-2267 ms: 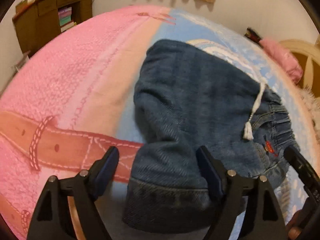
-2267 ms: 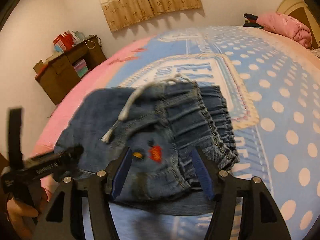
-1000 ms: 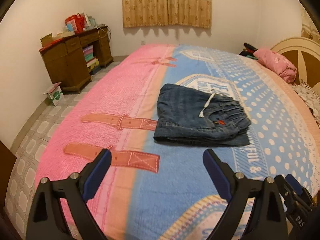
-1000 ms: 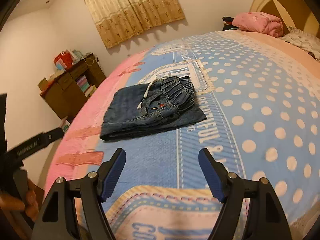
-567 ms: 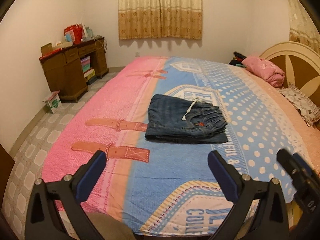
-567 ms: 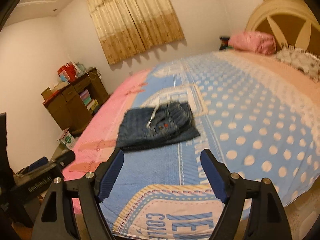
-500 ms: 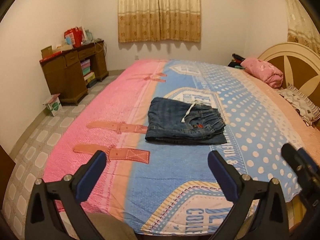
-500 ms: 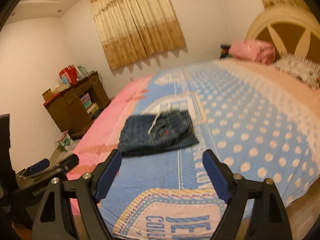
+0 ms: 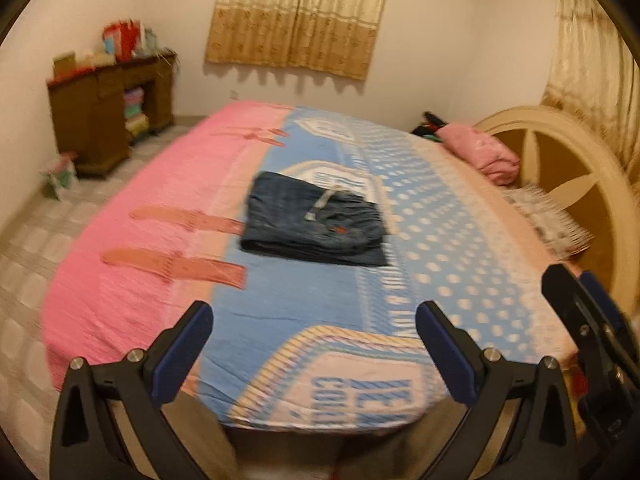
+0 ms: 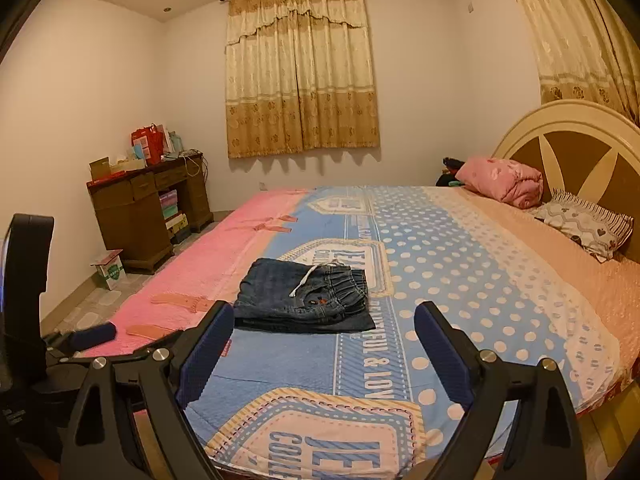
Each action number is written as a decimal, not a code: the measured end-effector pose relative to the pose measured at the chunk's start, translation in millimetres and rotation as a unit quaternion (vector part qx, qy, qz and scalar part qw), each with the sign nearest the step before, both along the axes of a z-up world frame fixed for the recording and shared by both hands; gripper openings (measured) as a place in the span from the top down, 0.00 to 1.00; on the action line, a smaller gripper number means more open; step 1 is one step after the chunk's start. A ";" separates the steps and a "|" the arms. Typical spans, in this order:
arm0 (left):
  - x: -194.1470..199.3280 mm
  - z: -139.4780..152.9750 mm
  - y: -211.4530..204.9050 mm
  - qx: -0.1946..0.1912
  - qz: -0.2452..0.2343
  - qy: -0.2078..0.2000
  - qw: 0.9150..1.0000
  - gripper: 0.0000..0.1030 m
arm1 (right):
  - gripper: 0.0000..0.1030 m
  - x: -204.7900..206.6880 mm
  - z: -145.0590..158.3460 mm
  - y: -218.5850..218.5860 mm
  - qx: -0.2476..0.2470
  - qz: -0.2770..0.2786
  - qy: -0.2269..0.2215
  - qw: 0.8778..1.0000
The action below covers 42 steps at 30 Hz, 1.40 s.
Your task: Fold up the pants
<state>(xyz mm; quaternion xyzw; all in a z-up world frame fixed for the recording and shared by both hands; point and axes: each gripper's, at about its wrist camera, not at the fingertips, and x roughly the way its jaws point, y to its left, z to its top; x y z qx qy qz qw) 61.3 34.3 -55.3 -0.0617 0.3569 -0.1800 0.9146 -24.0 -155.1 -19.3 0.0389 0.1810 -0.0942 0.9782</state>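
Note:
A pair of dark blue jeans [image 9: 316, 220] [image 10: 304, 296] lies folded into a compact stack near the middle of the bed, its white drawstring [image 10: 304, 278] resting on top. My left gripper [image 9: 314, 322] hangs over the near edge of the bed, well short of the jeans, jaws wide and empty. My right gripper [image 10: 324, 320] is also back from the jeans and higher, its jaws still opening with nothing between them. The right gripper's fingers [image 9: 580, 308] show at the right edge of the left wrist view; the left gripper's fingers [image 10: 88, 334] show at the left in the right wrist view.
The bed cover [image 10: 440, 280] is pink on the left, blue with white dots on the right. A pink bundle [image 10: 502, 182] and a patterned pillow [image 10: 584, 224] lie by the headboard [image 10: 572, 148]. A brown desk [image 10: 144, 216] stands at the left wall, a small box [image 10: 109, 269] on the floor.
Both grippers have let go of the jeans and drawn back and up from the bed. The jeans lie folded and now look small and distant. The jaws have widened.

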 end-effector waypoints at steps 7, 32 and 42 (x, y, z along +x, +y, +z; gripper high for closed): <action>-23.9 18.1 1.5 -0.007 0.014 -0.018 1.000 0.00 | 0.10 -30.1 22.3 -1.7 -0.002 -0.015 -0.028 1.000; -37.5 52.7 18.0 0.081 0.098 -0.123 0.984 0.00 | 0.09 -40.2 35.5 -6.4 0.024 -0.001 -0.056 0.998; -39.3 53.2 14.8 0.091 0.097 -0.124 0.983 0.00 | 0.09 -38.8 31.2 -11.3 0.033 0.000 -0.051 0.998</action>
